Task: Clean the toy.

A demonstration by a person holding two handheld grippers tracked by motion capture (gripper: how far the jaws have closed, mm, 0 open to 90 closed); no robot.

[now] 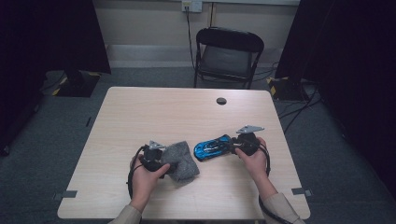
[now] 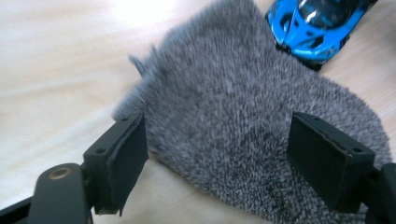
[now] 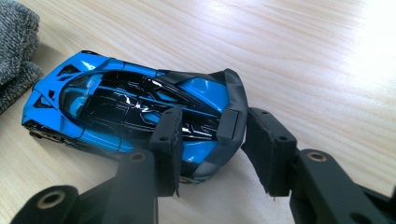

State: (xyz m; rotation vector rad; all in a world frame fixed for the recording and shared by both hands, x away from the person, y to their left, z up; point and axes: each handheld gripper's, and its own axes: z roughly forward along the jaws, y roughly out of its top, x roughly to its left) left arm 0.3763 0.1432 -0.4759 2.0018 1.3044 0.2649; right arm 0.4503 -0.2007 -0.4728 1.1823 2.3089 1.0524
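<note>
Your left gripper (image 2: 217,154), low in its own view, has its jaws spread over the grey cloth (image 2: 243,121), not pinching. Close on the near edge before wiping. Farther right, your right gripper (image 3: 210,140) pinches the blue toy car (image 3: 126,109) by its tail; keep it steady on the table (image 1: 140,107).

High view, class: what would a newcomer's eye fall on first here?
The shiny blue toy car stands out most, right of centre on the pale wooden table, with the right claw closed on its rear end. Just left of it lies a fuzzy grey cloth, the left claw open over it.
</note>
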